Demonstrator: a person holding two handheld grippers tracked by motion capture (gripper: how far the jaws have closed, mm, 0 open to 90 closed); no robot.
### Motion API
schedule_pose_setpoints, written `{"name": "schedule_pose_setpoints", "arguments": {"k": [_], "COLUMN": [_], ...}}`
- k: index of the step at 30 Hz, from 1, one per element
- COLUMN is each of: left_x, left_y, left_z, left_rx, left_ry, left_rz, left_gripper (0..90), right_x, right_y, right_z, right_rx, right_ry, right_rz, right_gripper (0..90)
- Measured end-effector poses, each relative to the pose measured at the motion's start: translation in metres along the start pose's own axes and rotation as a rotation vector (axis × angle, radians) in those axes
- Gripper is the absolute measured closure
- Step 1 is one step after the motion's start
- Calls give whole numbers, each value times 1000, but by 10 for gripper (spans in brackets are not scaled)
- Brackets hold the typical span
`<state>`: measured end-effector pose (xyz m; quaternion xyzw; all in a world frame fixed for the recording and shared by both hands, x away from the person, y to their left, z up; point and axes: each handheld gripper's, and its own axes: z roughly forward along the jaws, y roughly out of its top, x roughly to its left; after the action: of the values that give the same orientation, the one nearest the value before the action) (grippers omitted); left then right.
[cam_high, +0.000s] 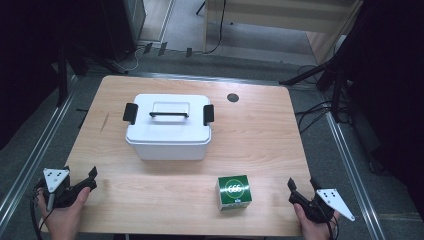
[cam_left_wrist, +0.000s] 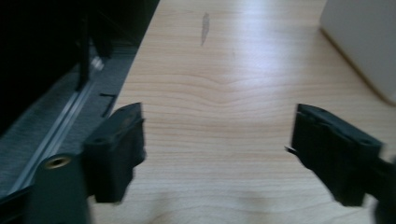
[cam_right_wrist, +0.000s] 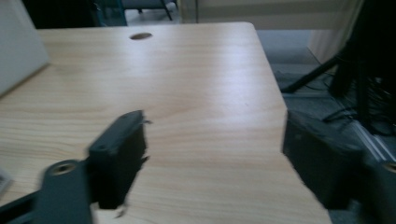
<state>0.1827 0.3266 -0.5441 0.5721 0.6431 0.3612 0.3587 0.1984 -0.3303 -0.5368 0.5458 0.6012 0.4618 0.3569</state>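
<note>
- Two hand-held black two-jaw grippers are hovering at the near corners of a light wooden table (cam_high: 260, 125), one at each side, well apart from each other.
- Sitting at the near left corner, the left gripper (cam_high: 92, 179) is being held by the person's left hand (cam_high: 62, 215), with its grey three-cornered plate (cam_high: 54, 177) facing up.
- Its jaws are standing apart with nothing between them; in the left gripper view (cam_left_wrist: 217, 140) bare wood grain is showing in the gap.
- Resting at the near right corner, the right gripper (cam_high: 300, 186) is being held by the person's right hand (cam_high: 312, 227), and it is carrying a grey three-cornered plate (cam_high: 337, 201) too.
- Its jaws are likewise spread wide and gripping nothing; in the right gripper view (cam_right_wrist: 215, 154) the table's right edge is running between them.
- Standing near the front edge, a small green cardboard cube with a white round emblem (cam_high: 233, 192) is lying closer to the right gripper than to the left one, yet touching neither.
- Sitting behind it toward the table's middle, a white plastic storage box with a lid, a dark handle and two black side latches (cam_high: 168, 127) is staying clear of both grippers.
- Showing at the far edge of the tabletop, a dark round cable hole (cam_high: 233, 97) is lying to the right of the box.
</note>
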Motion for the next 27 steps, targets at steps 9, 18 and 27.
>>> {"name": "schedule_pose_setpoints", "arguments": {"k": [9, 18, 27], "left_x": [-21, -73, -129], "left_y": [10, 10, 2], "left_z": [-1, -14, -22], "left_rx": [50, 67, 120], "left_ry": [-35, -190, -356], "left_rz": [-20, 32, 134], "left_gripper": [484, 705, 900], "right_x": [26, 60, 86], "right_y": [23, 19, 6], "right_z": [1, 2, 5], "right_rx": [7, 67, 142], "right_ry": [124, 230, 284], "right_rz": [2, -28, -65], "right_gripper": [537, 730, 900]}}
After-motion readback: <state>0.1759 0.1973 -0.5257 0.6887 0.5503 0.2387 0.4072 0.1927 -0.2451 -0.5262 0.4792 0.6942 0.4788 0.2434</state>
